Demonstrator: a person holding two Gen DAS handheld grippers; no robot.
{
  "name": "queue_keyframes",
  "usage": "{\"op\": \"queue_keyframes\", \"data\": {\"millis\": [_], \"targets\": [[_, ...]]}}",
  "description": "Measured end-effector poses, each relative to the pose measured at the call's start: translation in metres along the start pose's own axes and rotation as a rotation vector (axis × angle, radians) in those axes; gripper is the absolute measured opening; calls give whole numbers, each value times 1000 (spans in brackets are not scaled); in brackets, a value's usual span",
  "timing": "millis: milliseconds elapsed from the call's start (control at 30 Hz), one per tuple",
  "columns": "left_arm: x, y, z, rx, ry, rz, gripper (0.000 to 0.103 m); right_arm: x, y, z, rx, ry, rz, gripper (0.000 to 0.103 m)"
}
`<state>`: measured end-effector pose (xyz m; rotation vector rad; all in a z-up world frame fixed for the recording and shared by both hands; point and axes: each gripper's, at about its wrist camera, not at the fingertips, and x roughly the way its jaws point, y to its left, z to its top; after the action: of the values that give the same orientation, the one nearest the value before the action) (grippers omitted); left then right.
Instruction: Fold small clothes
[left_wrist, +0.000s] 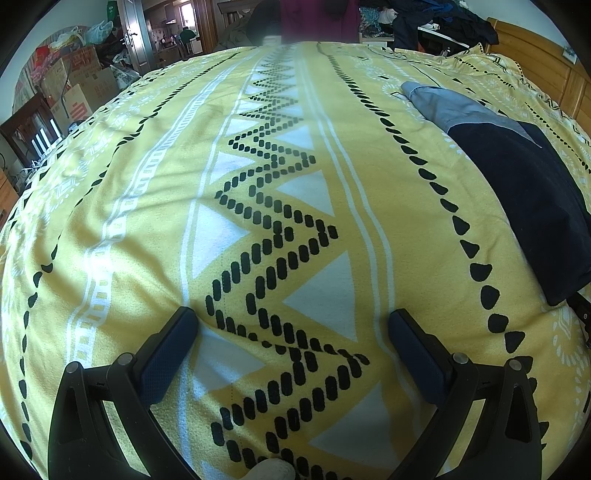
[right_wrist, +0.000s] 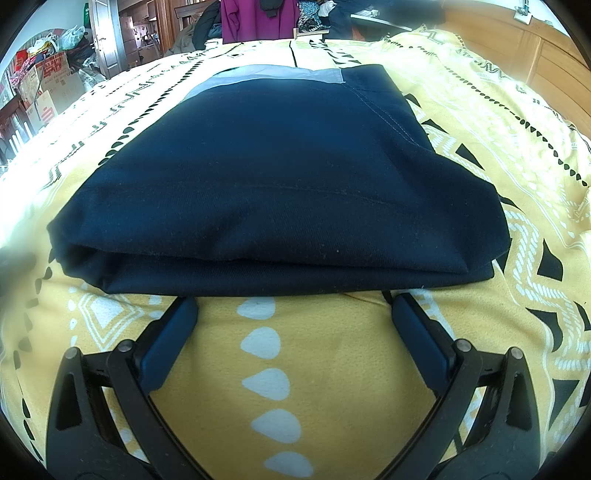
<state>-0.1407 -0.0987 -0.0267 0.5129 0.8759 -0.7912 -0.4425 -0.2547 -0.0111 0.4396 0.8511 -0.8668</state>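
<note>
Folded navy garment (right_wrist: 280, 177) lay on yellow bedspread (right_wrist: 325, 369).
Right gripper (right_wrist: 294, 308) and left gripper (left_wrist: 291, 325) both gaped wide, holding nothing.

- One folded navy garment (right_wrist: 280, 177) with a pale blue-grey band, filling the middle of the right wrist view and lying at the right edge of the left wrist view.
- One yellow patterned bedspread (left_wrist: 147, 229) across both views.
- Two grippers: the left gripper (left_wrist: 291, 325) and the right gripper (right_wrist: 293, 312), each with two spread fingers at the bottom of its frame.
- Several cardboard boxes (left_wrist: 79, 85), upper left; exact number unclear.
</note>
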Motion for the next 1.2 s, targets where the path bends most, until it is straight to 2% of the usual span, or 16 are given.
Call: {"op": "queue_keyframes", "data": {"millis": [1200], "targets": [[-2,1,-3,-3,-2,-4,103,0,0,0,0,0,0,103]]}}
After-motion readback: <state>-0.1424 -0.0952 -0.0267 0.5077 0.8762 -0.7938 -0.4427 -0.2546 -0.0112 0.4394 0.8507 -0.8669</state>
